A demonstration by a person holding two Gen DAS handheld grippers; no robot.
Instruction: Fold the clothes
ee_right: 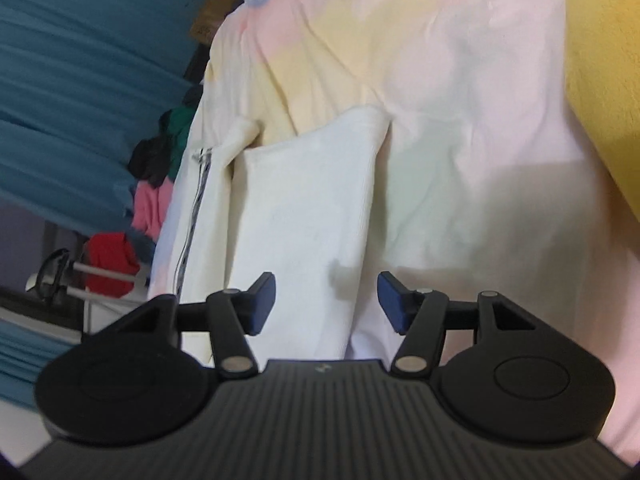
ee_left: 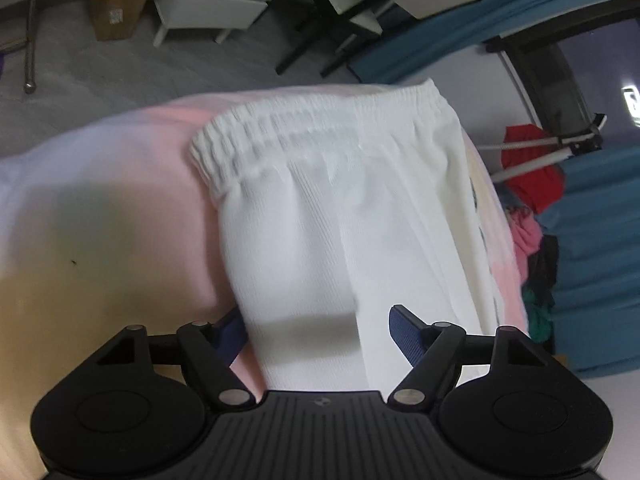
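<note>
White pants (ee_left: 340,208) with a gathered elastic waistband (ee_left: 304,128) lie folded lengthwise on a pastel pink, yellow and white sheet (ee_left: 120,220). My left gripper (ee_left: 316,332) is open at the near end of the pants, and the cloth runs between its blue fingers (ee_left: 404,332); the left finger is partly hidden by the fabric. In the right wrist view the white pants (ee_right: 304,208) show a dark striped side seam (ee_right: 196,208). My right gripper (ee_right: 328,304) is open just above the cloth, its blue pads (ee_right: 262,304) on either side of a folded edge.
A pile of red, pink, green and black clothes (ee_left: 532,200) sits past the sheet's edge beside blue curtains (ee_left: 600,240). A white tripod (ee_left: 540,152), a cardboard box (ee_left: 116,4) and a white cabinet (ee_left: 216,0) stand on the floor. Yellow fabric (ee_right: 600,60) borders the sheet.
</note>
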